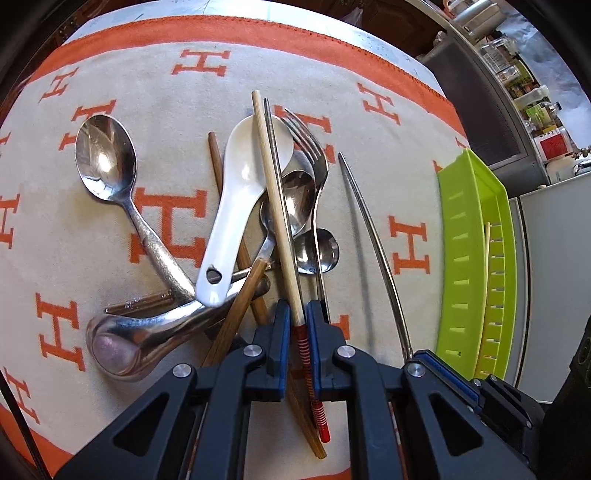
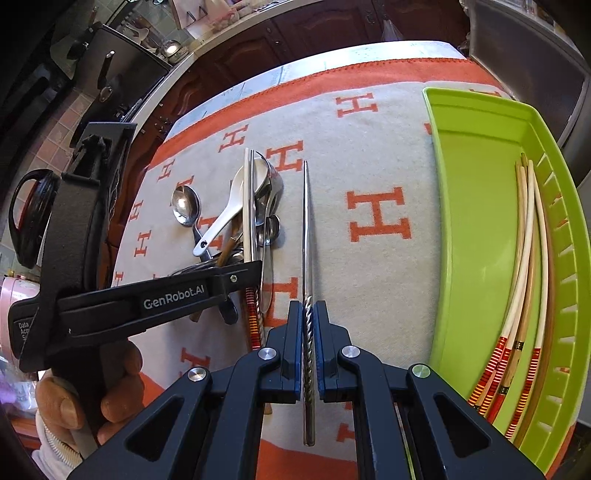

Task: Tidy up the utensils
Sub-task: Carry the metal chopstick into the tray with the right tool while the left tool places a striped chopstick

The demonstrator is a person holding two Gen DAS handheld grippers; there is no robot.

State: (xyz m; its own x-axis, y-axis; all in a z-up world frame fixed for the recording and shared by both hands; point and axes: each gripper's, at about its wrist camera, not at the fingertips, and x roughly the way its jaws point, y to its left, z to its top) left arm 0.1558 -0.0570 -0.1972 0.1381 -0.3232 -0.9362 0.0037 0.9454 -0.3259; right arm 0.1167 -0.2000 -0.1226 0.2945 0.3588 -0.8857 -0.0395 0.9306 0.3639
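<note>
Over the pile of spoons [image 1: 236,192] on the cloth [image 1: 369,122], the left gripper [image 1: 297,314] is clamped on a bamboo chopstick [image 1: 275,206]. Beside it, the right gripper [image 2: 309,317] pinches a metal chopstick [image 2: 306,229], near the green tray [image 2: 476,206] holding other chopsticks [image 2: 528,258].

Table under beige blanket [image 2: 369,155] with orange H print. Dark wood cabinets [image 2: 295,33] at 12 o'clock, tiled floor [image 2: 55,140] at 10, cluttered grey shelf [image 1: 517,74] at 2. Daylight.
</note>
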